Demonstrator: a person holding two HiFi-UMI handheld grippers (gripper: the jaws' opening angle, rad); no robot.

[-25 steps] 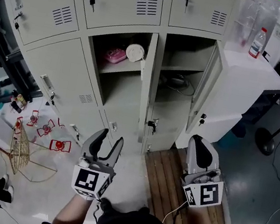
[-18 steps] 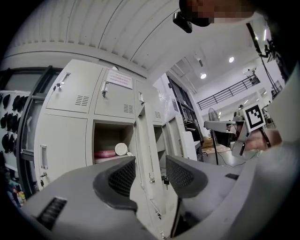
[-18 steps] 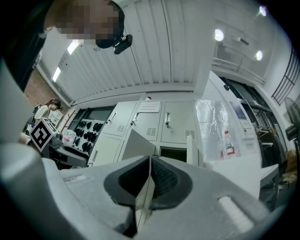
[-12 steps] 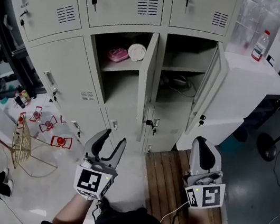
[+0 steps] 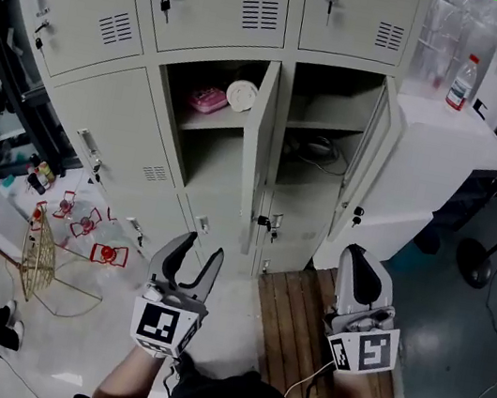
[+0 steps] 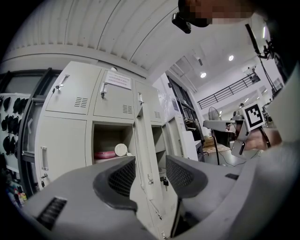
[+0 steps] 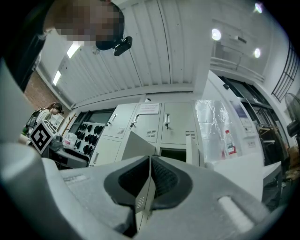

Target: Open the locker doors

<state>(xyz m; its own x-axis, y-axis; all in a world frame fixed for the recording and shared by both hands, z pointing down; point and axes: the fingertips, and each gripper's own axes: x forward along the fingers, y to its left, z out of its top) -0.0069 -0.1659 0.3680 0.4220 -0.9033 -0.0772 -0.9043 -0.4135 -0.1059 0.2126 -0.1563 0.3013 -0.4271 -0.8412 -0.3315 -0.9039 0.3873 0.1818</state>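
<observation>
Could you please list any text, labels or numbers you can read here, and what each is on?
Nothing can be read.
Notice on an upper locker door: too blurred.
Bottle label: too small.
Cube on the left gripper: square marker, no words.

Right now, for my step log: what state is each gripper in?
Left gripper: open, nothing between its jaws.
Right gripper: shut, holding nothing.

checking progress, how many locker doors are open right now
2. The middle door stands edge-on, swung straight out; the right door swings out beside the white counter. Lockers outside the frame may be hidden.
</observation>
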